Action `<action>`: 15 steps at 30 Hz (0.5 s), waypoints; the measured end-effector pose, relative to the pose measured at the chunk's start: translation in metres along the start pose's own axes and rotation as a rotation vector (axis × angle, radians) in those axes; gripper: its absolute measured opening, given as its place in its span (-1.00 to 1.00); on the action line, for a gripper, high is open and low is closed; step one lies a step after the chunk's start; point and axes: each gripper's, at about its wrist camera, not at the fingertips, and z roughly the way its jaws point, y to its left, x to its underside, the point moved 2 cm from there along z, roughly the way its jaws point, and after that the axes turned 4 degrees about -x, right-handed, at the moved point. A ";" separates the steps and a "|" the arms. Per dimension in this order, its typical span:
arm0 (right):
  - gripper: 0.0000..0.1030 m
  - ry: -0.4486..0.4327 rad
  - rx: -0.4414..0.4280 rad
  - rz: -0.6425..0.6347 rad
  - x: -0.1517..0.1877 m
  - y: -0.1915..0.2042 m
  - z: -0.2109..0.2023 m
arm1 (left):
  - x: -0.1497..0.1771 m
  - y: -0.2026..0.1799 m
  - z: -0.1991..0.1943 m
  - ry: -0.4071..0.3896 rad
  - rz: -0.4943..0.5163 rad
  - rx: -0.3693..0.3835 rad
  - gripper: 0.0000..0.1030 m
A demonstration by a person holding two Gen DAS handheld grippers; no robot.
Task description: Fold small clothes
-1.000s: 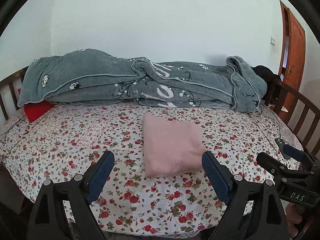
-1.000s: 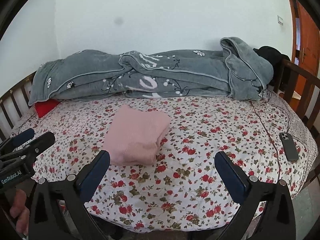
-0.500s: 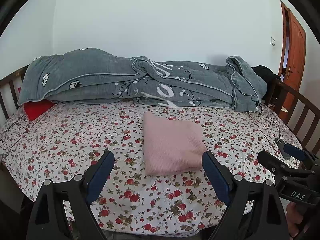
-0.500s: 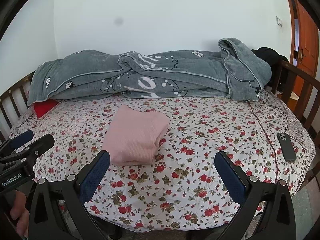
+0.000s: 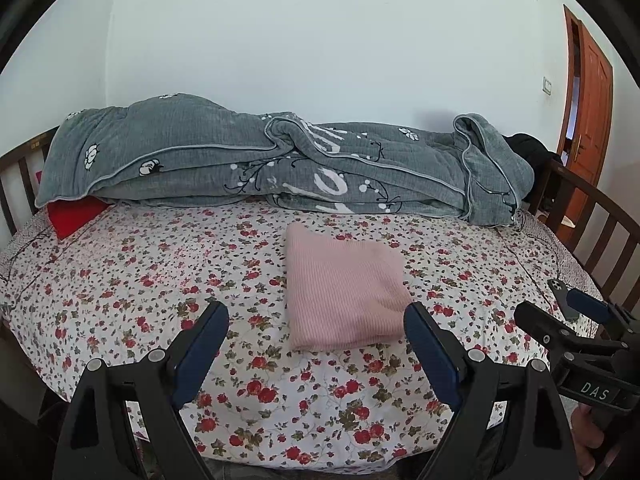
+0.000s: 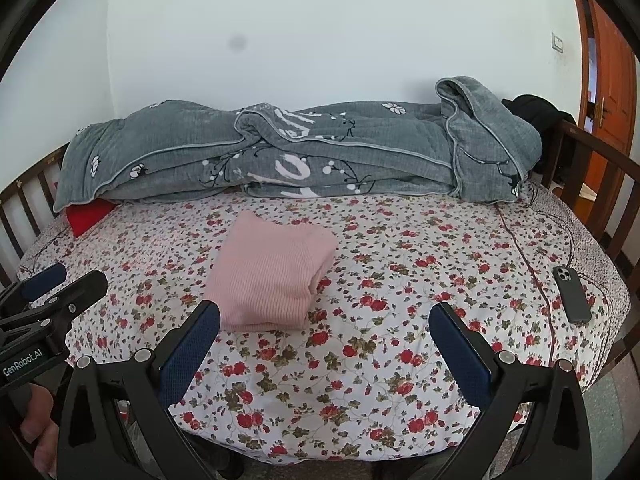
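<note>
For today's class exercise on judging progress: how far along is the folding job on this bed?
Done: the pink garment lies folded in a compact rectangle on the floral sheet. In hand: nothing; the left gripper and right gripper are both open, short of it. Left: no other unfolded small clothes show.

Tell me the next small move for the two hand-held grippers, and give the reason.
Probably draw both back and leave the garment alone. The pink knit garment already lies folded into a compact rectangle on the floral bedsheet, layers stacked along its near edge. The left hand-held gripper and right hand-held gripper are both open, empty and short of it. No other small garment to fold shows.
</note>
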 end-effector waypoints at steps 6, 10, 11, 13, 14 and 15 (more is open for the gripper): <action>0.99 0.002 0.000 0.001 0.000 0.000 0.000 | 0.000 -0.003 -0.002 0.000 -0.003 -0.007 0.73; 0.99 0.002 0.001 0.003 0.000 0.000 0.001 | 0.000 -0.003 -0.002 0.000 -0.004 -0.008 0.73; 0.99 0.003 0.000 0.003 0.000 0.000 0.001 | 0.000 -0.002 -0.002 -0.001 -0.003 -0.008 0.73; 0.99 0.003 -0.002 0.006 -0.001 0.000 0.001 | 0.000 -0.003 -0.002 0.000 -0.004 -0.007 0.73; 0.99 0.003 -0.002 0.008 0.000 0.001 0.001 | 0.000 -0.002 -0.002 0.000 -0.004 -0.007 0.73; 0.99 0.001 -0.003 0.010 0.000 0.001 0.000 | 0.000 -0.003 -0.002 -0.001 -0.004 -0.006 0.73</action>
